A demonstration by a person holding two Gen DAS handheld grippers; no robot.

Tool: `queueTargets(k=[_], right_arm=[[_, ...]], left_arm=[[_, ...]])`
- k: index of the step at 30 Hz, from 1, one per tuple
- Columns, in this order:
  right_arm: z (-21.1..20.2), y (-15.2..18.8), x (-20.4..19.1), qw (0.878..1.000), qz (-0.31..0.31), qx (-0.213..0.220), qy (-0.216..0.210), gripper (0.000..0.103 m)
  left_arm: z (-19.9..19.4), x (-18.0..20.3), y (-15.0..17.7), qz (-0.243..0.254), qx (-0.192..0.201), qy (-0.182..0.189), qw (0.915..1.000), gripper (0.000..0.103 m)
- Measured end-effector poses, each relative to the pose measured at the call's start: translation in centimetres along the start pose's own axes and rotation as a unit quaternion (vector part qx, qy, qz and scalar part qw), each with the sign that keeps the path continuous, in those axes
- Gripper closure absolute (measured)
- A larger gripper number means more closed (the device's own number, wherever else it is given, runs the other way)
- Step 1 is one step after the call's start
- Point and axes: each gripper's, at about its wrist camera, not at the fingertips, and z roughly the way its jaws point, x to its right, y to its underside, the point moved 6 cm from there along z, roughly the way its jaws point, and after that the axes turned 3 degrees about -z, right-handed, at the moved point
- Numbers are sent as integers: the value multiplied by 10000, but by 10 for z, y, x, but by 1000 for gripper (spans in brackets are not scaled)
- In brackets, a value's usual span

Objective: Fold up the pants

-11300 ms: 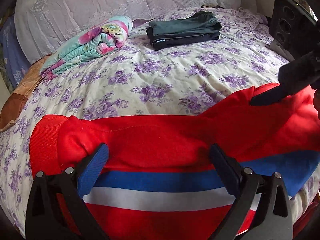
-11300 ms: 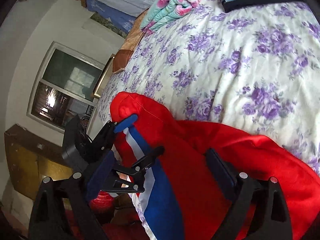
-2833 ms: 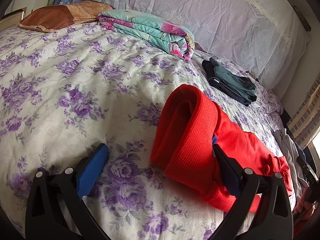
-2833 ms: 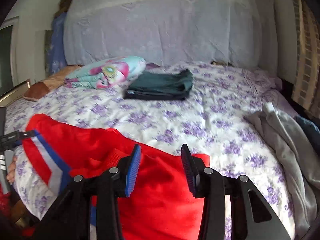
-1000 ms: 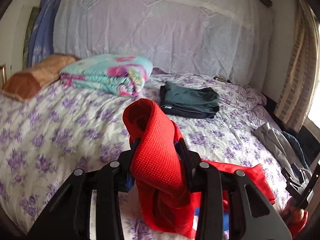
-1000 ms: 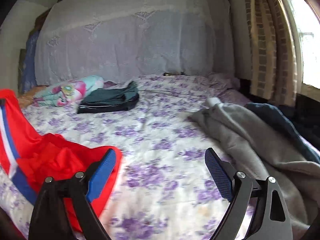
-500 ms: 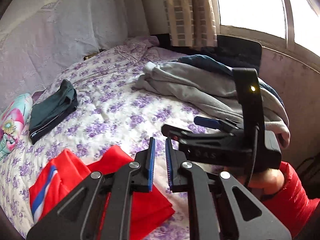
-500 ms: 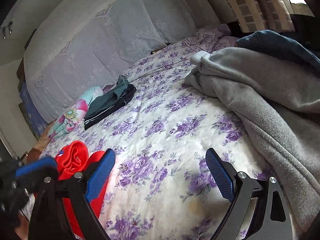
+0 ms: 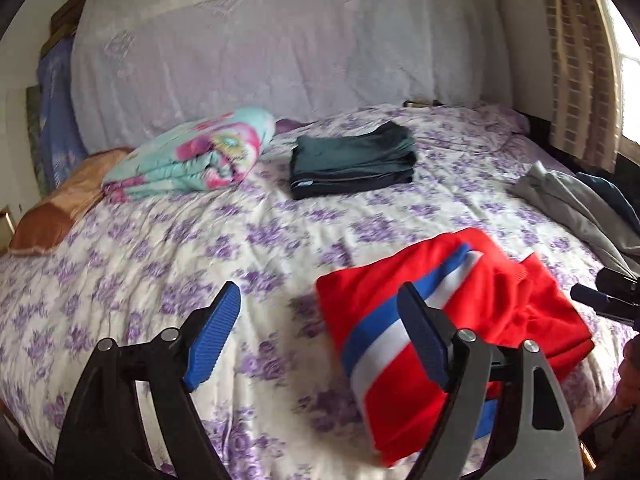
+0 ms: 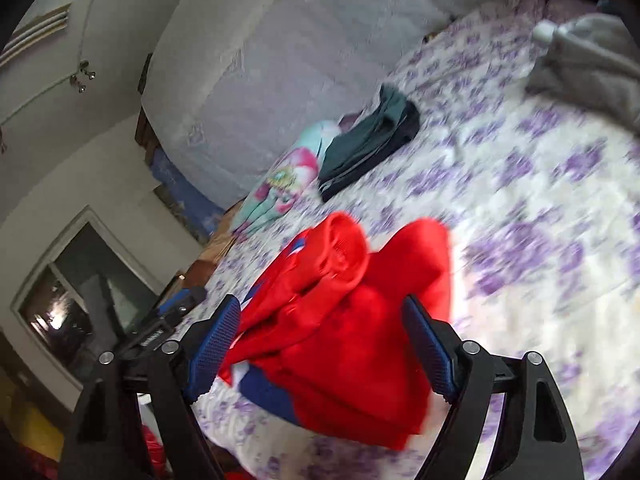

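Observation:
The red pants [image 9: 480, 312] with a blue and white stripe lie folded in a rough bundle near the front edge of the bed. My left gripper [image 9: 320, 336] is open and empty, just left of the bundle, with its right finger over the stripe. In the right wrist view the pants [image 10: 352, 320] lie between the jaws of my right gripper [image 10: 324, 344], which is open and holds nothing. The right gripper's tip [image 9: 600, 300] shows at the right edge of the left wrist view.
The bed [image 9: 160, 240] has a purple-flowered sheet. A folded dark green garment [image 9: 352, 164] and a folded floral blanket [image 9: 196, 156] lie at the back. A grey and dark clothes pile [image 9: 576, 204] lies at the right. A brown pillow [image 9: 60, 208] is at the left.
My left gripper has opened and swung back to face the bed and the pants. My right gripper has turned left from the grey clothes onto the red bundle.

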Motion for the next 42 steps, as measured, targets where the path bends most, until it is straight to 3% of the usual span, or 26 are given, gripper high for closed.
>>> queueTargets(k=[6,8,9,11,13,17,23,26,29,31,36,39,42], right_arm=[[53,-13,5,9918,1109,-637,-24,20],[66,-16,6,9885,1272,-815,-11,21],[71,-16,7,9872,1338,-871,51,24],[78,-17,5,9875,1279,-906,162,53],[87,-18,1,9886,1225,-873,67,72],[89,-17,-9,9917,1071,-700,152,81],[19,-26,-42,9993,348,127,103,83],[-22,-15,-12,9970,418,360,550,83],[-31,6,41,9883,1044,71,1107,73],[-39,11,54,9860,1339,29,993,71],[-82,-32,24,9804,358,1071,1613,67],[-73,-47,-3,9808,-205,1203,1523,67],[-30,-47,-21,9904,-473,764,1052,64]], left_arm=[[50,-47,44,-592,-668,-102,9960,7],[67,-58,57,-960,-1096,136,9892,6],[63,-63,54,-1120,-949,263,9888,5],[60,-70,55,-1432,-800,539,9850,5],[59,-70,56,-1456,-791,638,9841,5],[56,-66,56,-1402,-762,696,9847,5],[54,-69,56,-1502,-692,876,9823,5],[54,-69,57,-1504,-694,873,9823,5],[55,-68,57,-1435,-763,784,9836,5],[52,-64,55,-1307,-830,718,9853,5],[30,-26,28,-936,-761,1196,9855,5],[21,12,3,-447,-534,1301,9890,5],[23,54,-5,49,-504,1483,9876,5]])
